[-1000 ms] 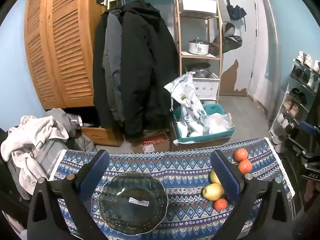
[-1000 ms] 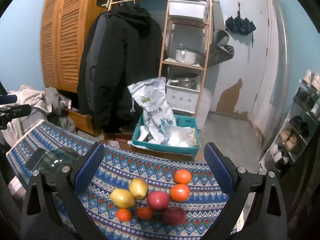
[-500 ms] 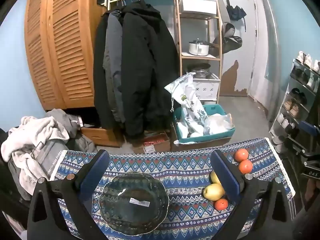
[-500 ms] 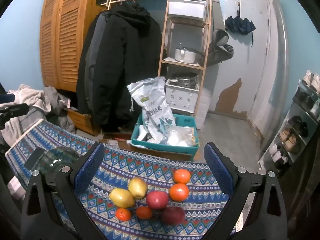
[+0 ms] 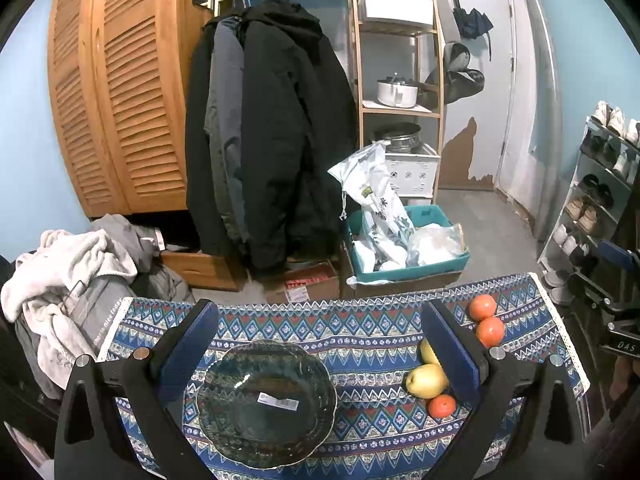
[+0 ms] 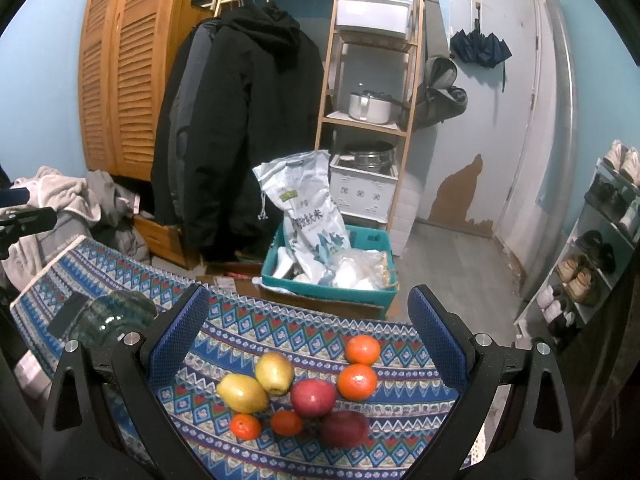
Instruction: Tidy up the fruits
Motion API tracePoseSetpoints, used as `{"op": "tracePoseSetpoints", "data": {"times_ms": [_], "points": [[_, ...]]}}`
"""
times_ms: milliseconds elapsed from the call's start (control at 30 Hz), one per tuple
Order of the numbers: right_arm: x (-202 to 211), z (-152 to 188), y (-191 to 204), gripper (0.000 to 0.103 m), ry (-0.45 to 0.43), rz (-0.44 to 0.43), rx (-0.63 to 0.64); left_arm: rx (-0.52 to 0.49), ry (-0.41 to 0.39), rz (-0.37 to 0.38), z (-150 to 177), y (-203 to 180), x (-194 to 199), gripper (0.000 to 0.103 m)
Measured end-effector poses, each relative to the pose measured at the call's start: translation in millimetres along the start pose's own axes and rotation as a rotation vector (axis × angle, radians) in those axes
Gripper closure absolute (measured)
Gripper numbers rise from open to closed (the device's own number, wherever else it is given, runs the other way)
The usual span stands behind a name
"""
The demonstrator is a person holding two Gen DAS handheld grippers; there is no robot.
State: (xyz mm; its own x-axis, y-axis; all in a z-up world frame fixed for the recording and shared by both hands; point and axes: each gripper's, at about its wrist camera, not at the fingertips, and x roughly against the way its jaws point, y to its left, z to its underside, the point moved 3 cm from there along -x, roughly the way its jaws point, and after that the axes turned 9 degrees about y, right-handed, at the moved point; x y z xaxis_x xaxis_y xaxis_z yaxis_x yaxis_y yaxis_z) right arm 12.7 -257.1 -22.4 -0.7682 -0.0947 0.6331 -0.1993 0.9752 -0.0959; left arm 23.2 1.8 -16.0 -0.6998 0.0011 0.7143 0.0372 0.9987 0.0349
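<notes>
Your left gripper (image 5: 320,340) hangs with its blue-padded jaws spread wide and nothing between them, poised above the dark green glass plate (image 5: 267,403) with a scalloped rim. That plate lies flat on the table (image 5: 360,332), which is covered by a blue patterned cloth, and a small white label (image 5: 279,400) sits near its middle. From the left wrist view the fruit sits at about 3 o'clock from the plate, well apart from it, partly hidden behind the right-hand finger.

Your right gripper (image 6: 308,334) is likewise wide open and empty, held over the fruit cluster. In its view, two yellow apples lie touching each other: one yellow apple (image 6: 242,393) at 9 o'clock of the cluster and a second yellow-green apple (image 6: 274,372) just beside it at 10 o'clock. A red apple (image 6: 313,397) sits at the centre, with a darker red apple (image 6: 345,428) just beside it at 5 o'clock, somewhat blurred. Two large oranges stand at 2 o'clock, the nearer orange (image 6: 357,381) just beside the red apple and the farther orange (image 6: 362,350) close behind it. Two small tangerines lie along the near edge: one small tangerine (image 6: 245,426) below the yellow apple and another tangerine (image 6: 286,423) at 6 o'clock. The glass plate appears at the far left in this view, at 9 o'clock from the fruit. All fruit rests on the cloth; none is on the plate.
</notes>
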Motion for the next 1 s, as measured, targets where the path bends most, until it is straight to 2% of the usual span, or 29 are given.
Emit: {"op": "tracePoseSetpoints", "data": {"times_ms": [1000], "points": [[-1.7,0.6,-2.2,0.005,0.012,0.001,-0.002,-0.003,0.004,-0.003,0.0,-1.2,-2.0,0.001]]}}
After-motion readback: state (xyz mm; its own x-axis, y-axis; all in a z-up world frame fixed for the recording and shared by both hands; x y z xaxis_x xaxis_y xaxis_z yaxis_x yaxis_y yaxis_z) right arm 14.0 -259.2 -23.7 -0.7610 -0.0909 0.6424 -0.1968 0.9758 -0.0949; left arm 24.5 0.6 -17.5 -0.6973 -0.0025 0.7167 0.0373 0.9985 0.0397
